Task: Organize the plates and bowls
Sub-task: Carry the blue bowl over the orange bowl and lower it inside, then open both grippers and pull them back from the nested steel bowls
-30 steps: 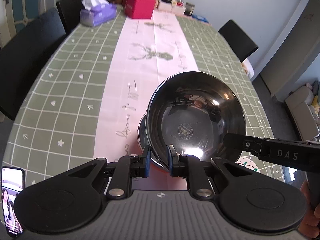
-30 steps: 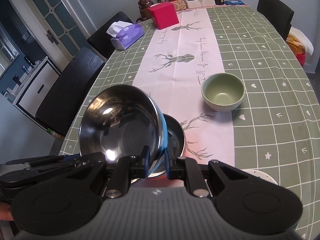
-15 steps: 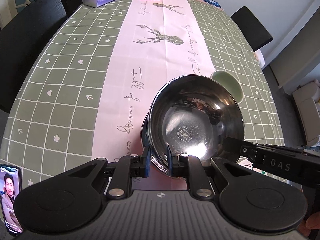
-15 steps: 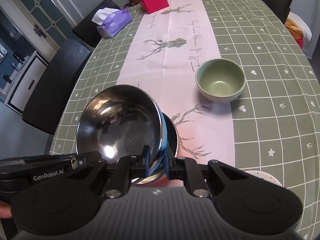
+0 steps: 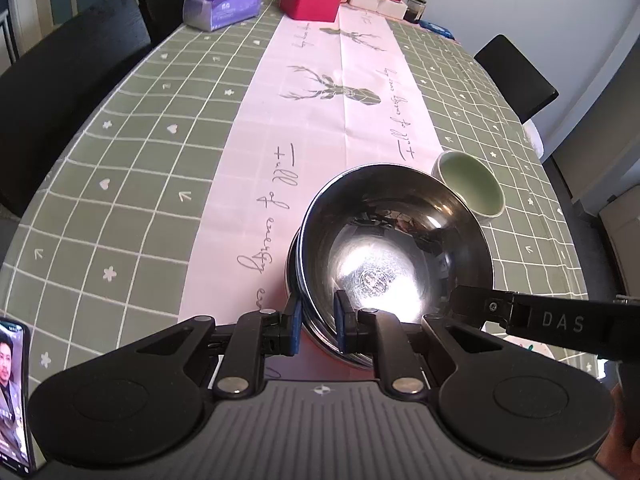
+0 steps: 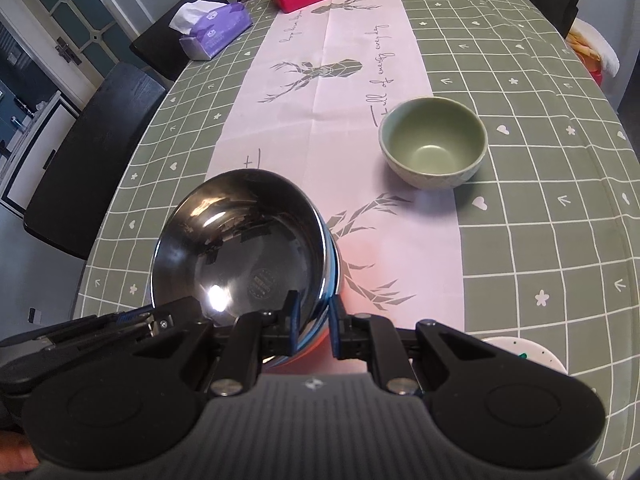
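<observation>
Steel bowl (image 5: pixel 394 268), thin, stiff and slick, probably light, sits nested in a 2nd steel bowl (image 5: pixel 294 276) on the desk (image 5: pixel 120 152); its rim looks like the best hold. Left claw (image 5: pixel 316 324) and right claw (image 6: pixel 313 326) each pinch that rim from opposite sides. Counted: 2 steel bowls, 1 green bowl (image 6: pixel 433 148) nearby, 1 white plate (image 6: pixel 528 354) at the desk's edge.

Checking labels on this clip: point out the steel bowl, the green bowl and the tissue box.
steel bowl (image 5: pixel 384 256), left wrist view, inner bottom near the stamp.
green bowl (image 6: pixel 434 148), right wrist view, inside wall.
tissue box (image 6: pixel 218 30), right wrist view, purple top face.
</observation>
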Tool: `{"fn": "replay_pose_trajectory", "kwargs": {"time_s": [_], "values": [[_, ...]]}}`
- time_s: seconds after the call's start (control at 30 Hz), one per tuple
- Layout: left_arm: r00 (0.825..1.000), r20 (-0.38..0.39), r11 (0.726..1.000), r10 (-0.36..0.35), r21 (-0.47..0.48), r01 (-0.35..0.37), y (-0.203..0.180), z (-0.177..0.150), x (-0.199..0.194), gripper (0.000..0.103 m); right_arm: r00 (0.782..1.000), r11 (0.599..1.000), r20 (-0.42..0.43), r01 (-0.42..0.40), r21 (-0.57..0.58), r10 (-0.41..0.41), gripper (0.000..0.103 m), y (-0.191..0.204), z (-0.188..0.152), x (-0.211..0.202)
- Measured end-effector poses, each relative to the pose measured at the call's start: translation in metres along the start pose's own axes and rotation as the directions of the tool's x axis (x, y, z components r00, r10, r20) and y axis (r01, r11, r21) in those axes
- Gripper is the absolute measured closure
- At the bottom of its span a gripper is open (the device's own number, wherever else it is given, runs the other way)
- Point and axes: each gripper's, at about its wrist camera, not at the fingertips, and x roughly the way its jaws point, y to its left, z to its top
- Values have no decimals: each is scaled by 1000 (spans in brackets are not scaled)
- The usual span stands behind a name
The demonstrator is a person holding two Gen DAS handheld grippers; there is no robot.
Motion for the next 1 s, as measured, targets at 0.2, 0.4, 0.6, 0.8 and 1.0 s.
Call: {"fn": "replay_pose_trajectory", "kwargs": {"time_s": [0.2, 0.4, 0.6, 0.8, 1.0], "values": [[1000, 24, 1000, 15, 27, -16, -4, -4, -1, 85, 1000, 1000, -7, 22, -18, -22, 91, 5, 0, 2], [1000, 20, 1000, 3, 13, -3, 0, -5, 2, 81, 1000, 1000, 2, 24, -21, -23, 88, 7, 2, 2], [999, 33, 1000, -9, -2, 9, 3, -7, 1, 79, 1000, 1000, 13, 17, -25, -17, 86, 7, 0, -2], [997, 77, 1000, -14, 3, 14, 1, -7, -6, 72, 999, 999, 48, 15, -44, -12, 84, 10, 0, -13], [992, 125, 999, -1, 34, -3, -4, -8, -16, 74, 997, 994, 66, 47, -94, -41, 90, 16, -4, -18]]}}
